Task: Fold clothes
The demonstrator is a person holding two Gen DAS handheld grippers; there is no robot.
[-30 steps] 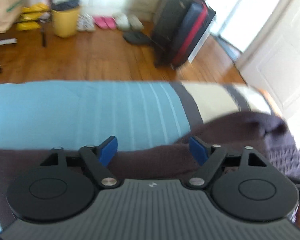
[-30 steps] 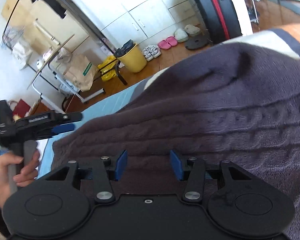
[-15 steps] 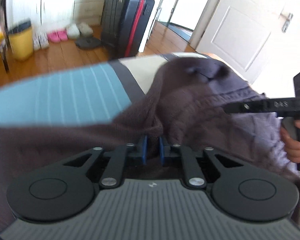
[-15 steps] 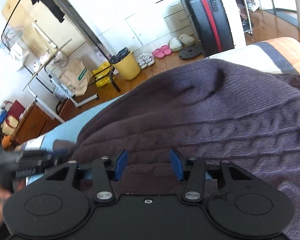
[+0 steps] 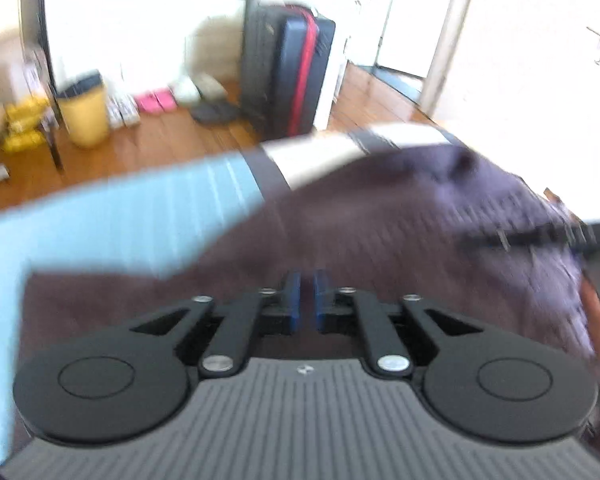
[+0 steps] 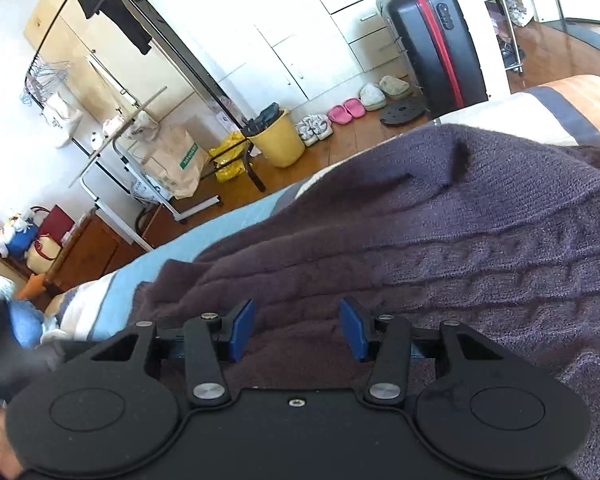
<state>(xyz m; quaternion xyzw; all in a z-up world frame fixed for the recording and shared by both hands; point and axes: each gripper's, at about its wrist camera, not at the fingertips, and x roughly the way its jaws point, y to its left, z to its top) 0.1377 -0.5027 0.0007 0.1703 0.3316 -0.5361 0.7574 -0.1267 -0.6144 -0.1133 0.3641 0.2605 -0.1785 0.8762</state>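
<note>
A dark purple cable-knit sweater lies spread on a bed with a blue, cream and grey striped cover. In the left wrist view the sweater fills the middle and right. My left gripper is shut with its blue pads nearly together on a fold of the sweater. My right gripper is open, its blue pads wide apart just above the knit, holding nothing. The right gripper also shows blurred at the right edge of the left wrist view.
A black suitcase with a red stripe stands on the wooden floor past the bed. A yellow bin, shoes and pink slippers line the wall. A clothes rack and paper bag stand at left. White doors are at right.
My left gripper closed from wide open onto a fold of the sweater and swung with it. My right gripper stayed open over the sweater.
</note>
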